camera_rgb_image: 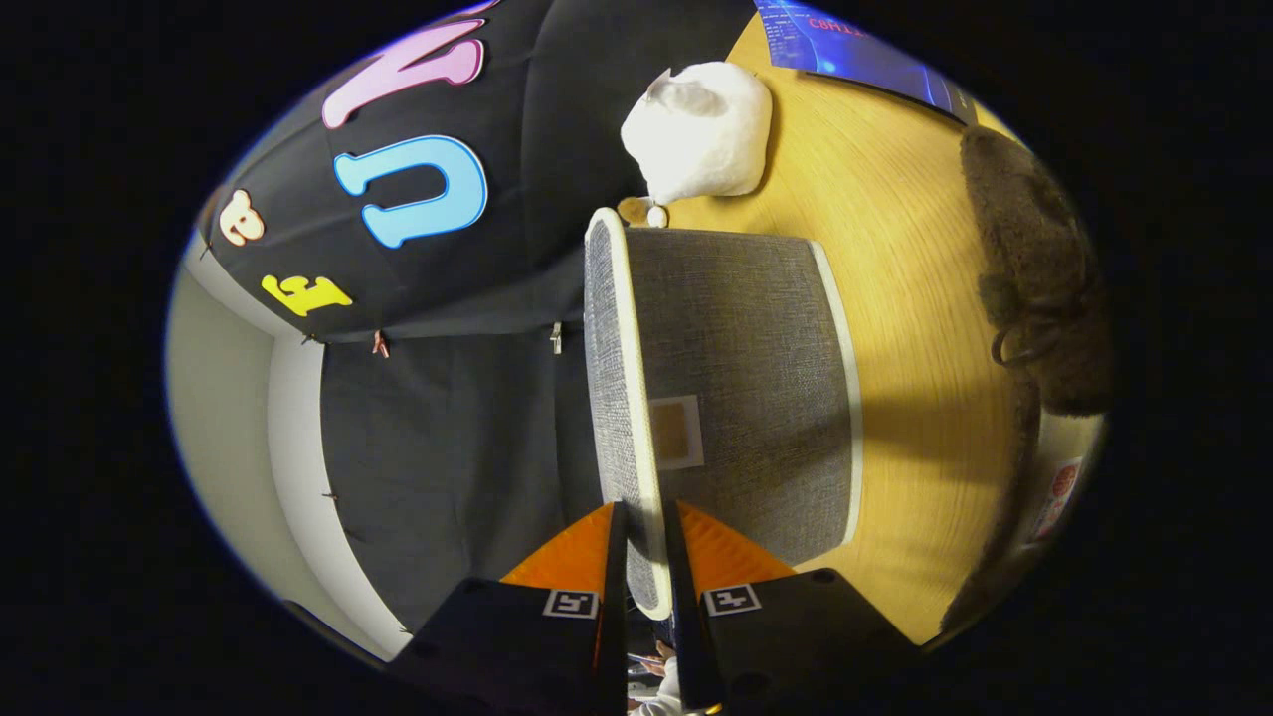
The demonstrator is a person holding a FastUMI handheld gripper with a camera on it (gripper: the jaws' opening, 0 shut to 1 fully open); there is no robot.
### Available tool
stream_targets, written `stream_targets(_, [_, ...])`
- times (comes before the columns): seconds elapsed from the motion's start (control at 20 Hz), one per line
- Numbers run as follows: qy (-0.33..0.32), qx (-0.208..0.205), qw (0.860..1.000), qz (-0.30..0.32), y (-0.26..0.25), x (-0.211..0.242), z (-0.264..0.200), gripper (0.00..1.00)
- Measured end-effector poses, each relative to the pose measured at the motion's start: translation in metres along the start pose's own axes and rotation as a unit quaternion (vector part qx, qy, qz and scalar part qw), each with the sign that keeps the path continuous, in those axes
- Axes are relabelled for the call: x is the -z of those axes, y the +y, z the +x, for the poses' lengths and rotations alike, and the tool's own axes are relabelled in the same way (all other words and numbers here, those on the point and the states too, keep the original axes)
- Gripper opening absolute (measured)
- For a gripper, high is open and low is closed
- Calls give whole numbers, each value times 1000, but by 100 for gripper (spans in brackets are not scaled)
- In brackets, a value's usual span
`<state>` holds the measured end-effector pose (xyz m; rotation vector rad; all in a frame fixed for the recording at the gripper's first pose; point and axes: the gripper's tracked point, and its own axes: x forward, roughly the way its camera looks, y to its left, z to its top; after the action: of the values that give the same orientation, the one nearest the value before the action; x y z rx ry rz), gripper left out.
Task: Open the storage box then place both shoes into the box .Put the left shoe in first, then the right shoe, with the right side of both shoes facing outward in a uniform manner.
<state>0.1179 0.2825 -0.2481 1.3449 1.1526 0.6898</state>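
Wooden table (895, 249) runs from 12 to 4 o'clock behind everything. Grey fabric storage box (741, 388) stands on it just ahead of the gripper (644, 527). Box lid (609, 398), grey w/ pale trim, stands on edge at the box's 9 o'clock side & passes between the 2 fingers; both fingers look clamped on the lid's rim, 1 each side. Small pale label w/ tan square (676, 433) on box face near fingers. Brown fuzzy shoe (1039, 278) w/ lace loop lies at 3 o'clock, apart from box. White fluffy shoe (701, 129) at 12 o'clock, just beyond box's far end. Screen (855, 45) at 1 o'clock on table's far edge.
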Motion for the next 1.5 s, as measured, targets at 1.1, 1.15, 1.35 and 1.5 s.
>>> stream_targets(1.1, [-1, 60, 980, -189, 192, 21, 83, 5])
stream_targets(1.15, [4, 57, 980, -190, 202, 27, 94, 6])
stream_targets(1.35, [18, 63, 975, -215, 227, 52, 146, 6])
stream_targets(1.5, [23, 81, 969, -231, 229, 67, 187, 6])
